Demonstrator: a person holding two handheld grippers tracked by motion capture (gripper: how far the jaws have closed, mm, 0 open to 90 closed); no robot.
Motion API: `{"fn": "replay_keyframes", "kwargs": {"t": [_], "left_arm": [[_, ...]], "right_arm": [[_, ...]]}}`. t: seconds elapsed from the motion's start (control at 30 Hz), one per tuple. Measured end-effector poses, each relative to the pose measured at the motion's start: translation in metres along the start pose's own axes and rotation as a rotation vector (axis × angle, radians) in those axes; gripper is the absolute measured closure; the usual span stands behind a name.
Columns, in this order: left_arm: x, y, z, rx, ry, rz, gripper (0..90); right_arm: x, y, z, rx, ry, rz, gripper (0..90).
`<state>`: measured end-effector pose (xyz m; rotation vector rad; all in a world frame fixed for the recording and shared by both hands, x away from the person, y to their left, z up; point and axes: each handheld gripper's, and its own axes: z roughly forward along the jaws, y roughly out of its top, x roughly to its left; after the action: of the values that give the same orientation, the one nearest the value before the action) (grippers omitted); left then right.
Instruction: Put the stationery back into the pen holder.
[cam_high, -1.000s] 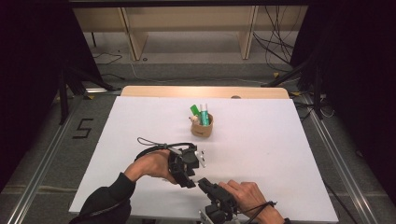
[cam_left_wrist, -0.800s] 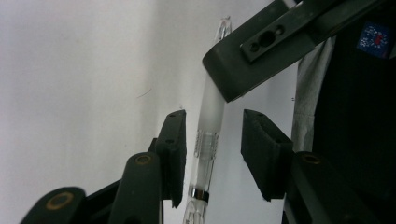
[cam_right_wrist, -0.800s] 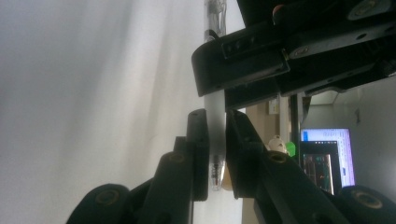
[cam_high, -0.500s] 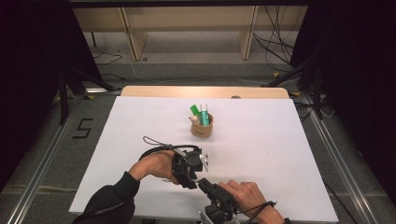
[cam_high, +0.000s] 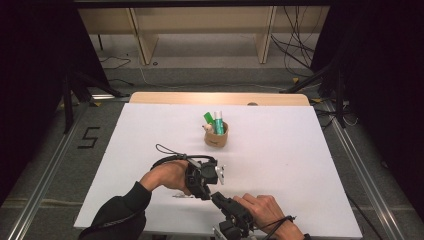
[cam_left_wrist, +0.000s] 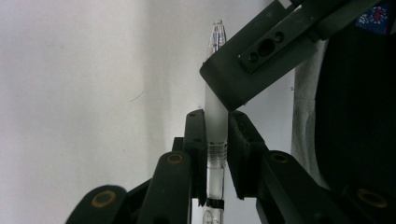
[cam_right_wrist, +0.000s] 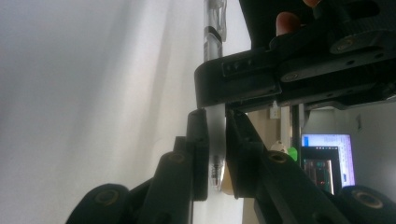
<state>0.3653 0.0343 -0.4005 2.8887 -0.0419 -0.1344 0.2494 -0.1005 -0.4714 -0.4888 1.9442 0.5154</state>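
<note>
Clear pen (cam_left_wrist: 215, 135), one; left tongs (cam_left_wrist: 216, 122), right tongs (cam_right_wrist: 215, 122), just-closing left, both gripping it.

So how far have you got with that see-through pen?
Done: three items stand in the small brown cup. In hand: the clear plastic pen is pinched by both the left gripper, whose jaws have just been closing, and the right gripper. Left: probably dropping it into the cup.

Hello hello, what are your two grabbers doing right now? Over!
Left gripper just closed on the clear pen. Right gripper shut on the pen too. Cup of markers farther back, not in the way.
</note>
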Motion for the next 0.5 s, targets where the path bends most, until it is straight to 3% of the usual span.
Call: {"fn": "replay_keyframes", "kwargs": {"t": [0.1, 0.23, 0.33, 0.5], "left_arm": [[-0.004, -0.002, 0.0, -0.02, 0.011, -0.002, 79.2], [-0.002, -0.01, 0.002, -0.018, 0.031, -0.016, 79.3], [0.001, -0.017, -0.001, -0.041, 0.05, -0.05, 79.3], [0.014, -0.032, -0.009, -0.112, 0.104, -0.149, 79.3]], "right_arm": [[-0.001, -0.001, -0.002, -0.011, -0.003, -0.003, 79.0], [-0.002, -0.004, -0.004, 0.003, 0.034, 0.057, 60.0], [-0.005, -0.007, -0.009, -0.036, 0.037, 0.107, 54.2], [-0.009, -0.015, -0.015, -0.034, 0.039, 0.202, 48.0]]}}
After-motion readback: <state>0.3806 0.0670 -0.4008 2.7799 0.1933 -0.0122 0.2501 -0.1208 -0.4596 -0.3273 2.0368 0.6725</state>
